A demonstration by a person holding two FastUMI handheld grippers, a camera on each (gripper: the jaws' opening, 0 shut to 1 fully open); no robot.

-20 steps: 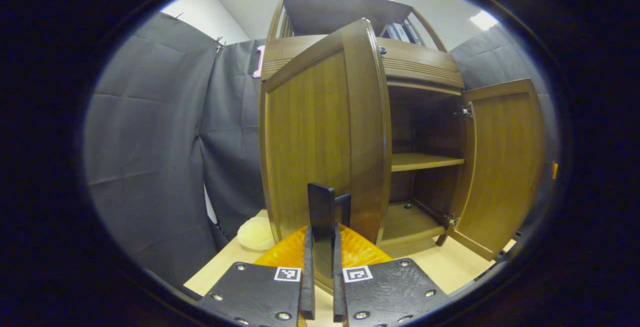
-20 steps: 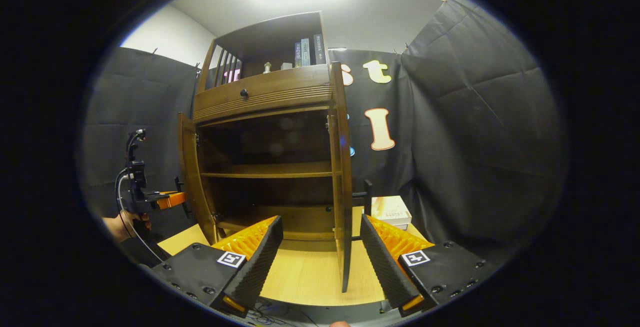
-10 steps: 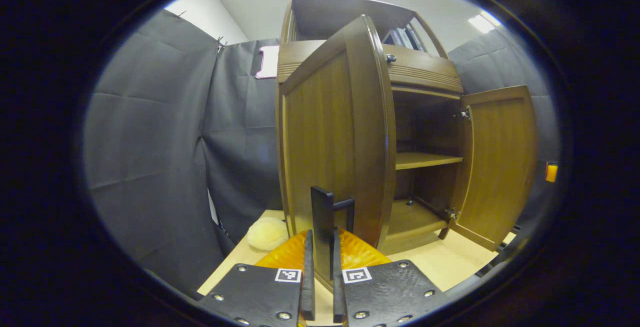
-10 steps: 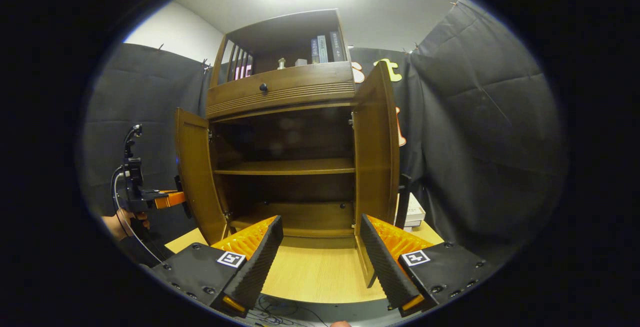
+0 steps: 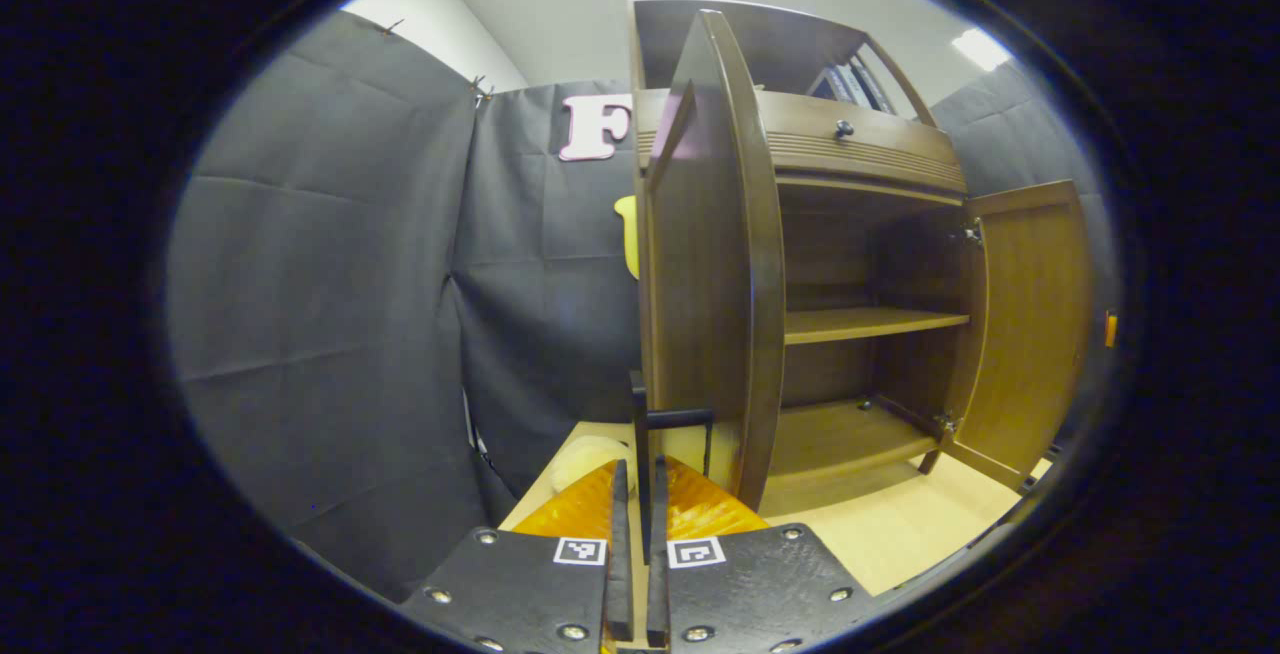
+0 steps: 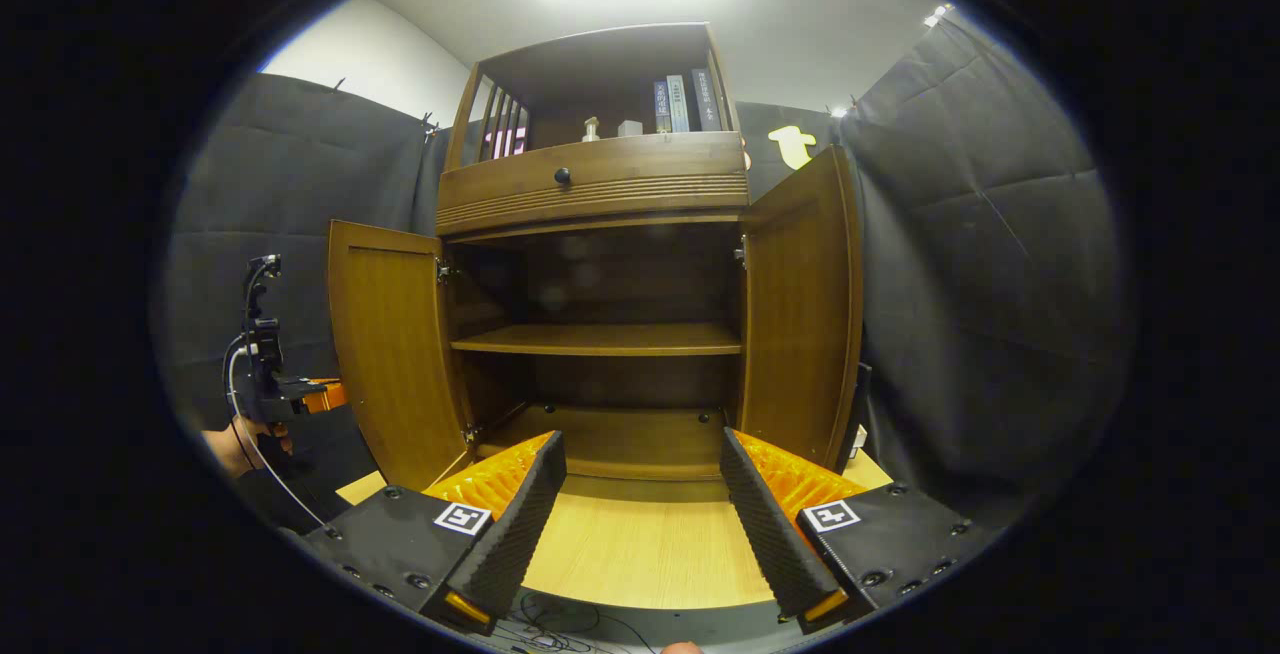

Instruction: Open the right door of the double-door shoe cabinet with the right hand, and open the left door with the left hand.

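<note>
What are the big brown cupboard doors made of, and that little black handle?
The brown cabinet doors look like wood or wood veneer, with a smooth satin varnish: grain lines run up the panels and they shine softly. The thin black bar handle looks like metal with a matte finish, though painted plastic is possible.

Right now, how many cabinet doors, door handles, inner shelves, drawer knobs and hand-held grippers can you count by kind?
Cabinet doors: 2, left door and right door, both open.
Door handles: 1, left door handle.
Inner shelves: 1, shelf.
Drawer knobs: 1, knob.
Hand-held grippers: 2, left hand-held gripper, right hand-held gripper.
Total: 7
</note>
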